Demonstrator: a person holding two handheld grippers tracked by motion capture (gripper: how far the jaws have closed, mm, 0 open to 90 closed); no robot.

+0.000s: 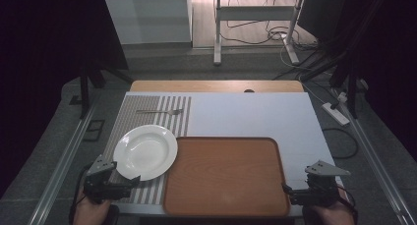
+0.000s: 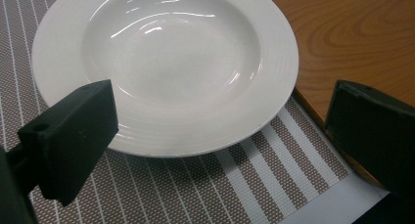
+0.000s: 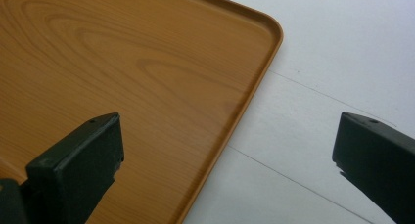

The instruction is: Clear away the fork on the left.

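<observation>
Left gripper point(image 1: 129, 182) wide, nothing gripped, just near of white plate point(image 1: 145, 151), bare inside, on striped placemat point(image 1: 147, 191) at near left. Right gripper point(image 1: 289, 190) wide too, straddling near-right rim of bare wooden tray point(image 1: 226, 173). Fork point(image 1: 160, 111) far on placemat.

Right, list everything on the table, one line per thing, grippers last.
plate: one, white, deep, empty, on the striped mat beside the tray's left edge
fork: one, metal, on the mat beyond the plate
striped mat: one, brown and white, table's left side
tray: one, wood-grain orange, empty, centre front
table cover: one, white
left gripper: one, black, open, at the plate's near rim
right gripper: one, black, open, over the tray's corner
</observation>
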